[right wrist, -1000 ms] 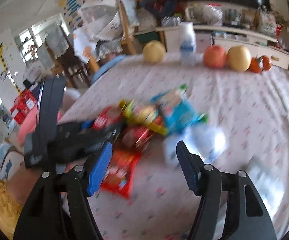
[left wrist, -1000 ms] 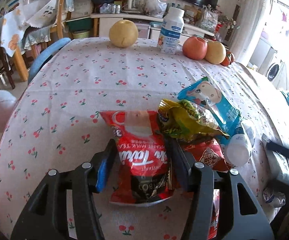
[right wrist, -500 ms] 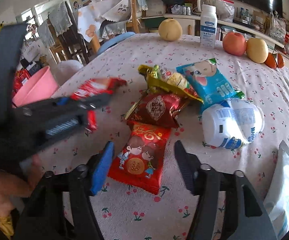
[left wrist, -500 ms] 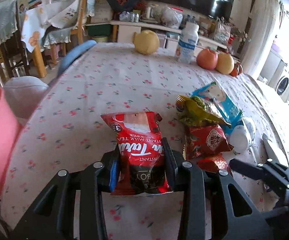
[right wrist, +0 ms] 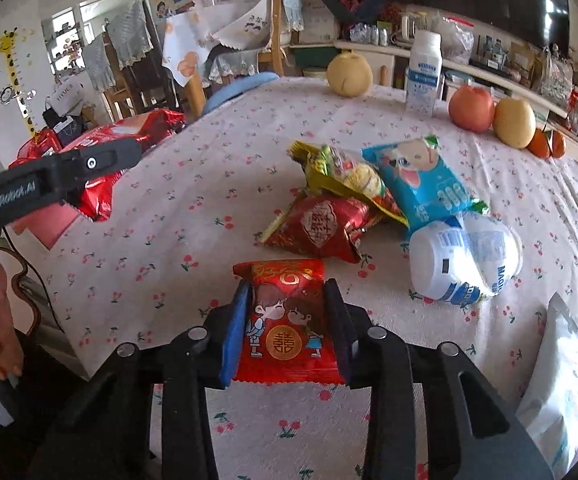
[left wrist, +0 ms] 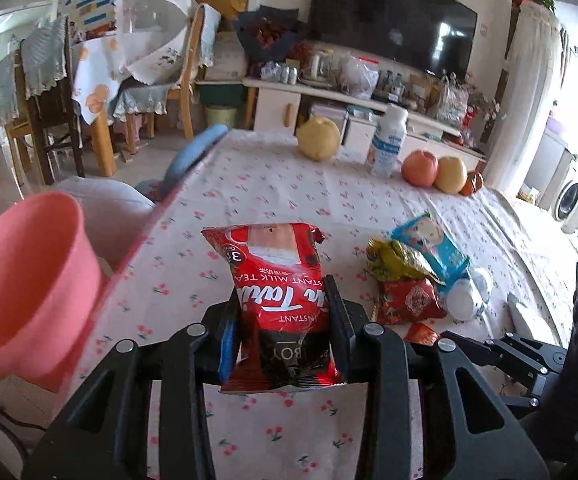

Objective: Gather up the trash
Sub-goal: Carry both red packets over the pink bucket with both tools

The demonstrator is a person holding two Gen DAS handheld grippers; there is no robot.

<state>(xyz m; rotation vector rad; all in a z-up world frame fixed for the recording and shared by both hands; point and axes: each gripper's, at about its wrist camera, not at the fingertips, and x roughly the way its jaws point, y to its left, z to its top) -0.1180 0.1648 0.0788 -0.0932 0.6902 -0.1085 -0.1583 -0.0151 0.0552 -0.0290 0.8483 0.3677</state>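
Left hand-held gripper (left wrist: 285,322) clamped on red foil milk-tea sachet (left wrist: 279,304), lifted off the surface (left wrist: 273,184); pink plastic bin (left wrist: 29,280) sits to its left. Right hand-held gripper (right wrist: 287,326) closing on small red cartoon-print packet (right wrist: 287,320) between its jaws, still on the surface. Risk: slick foil slips from either pinch, missing the bin.

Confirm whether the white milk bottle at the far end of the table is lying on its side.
No, the white milk bottle stands upright on the table, cap up.
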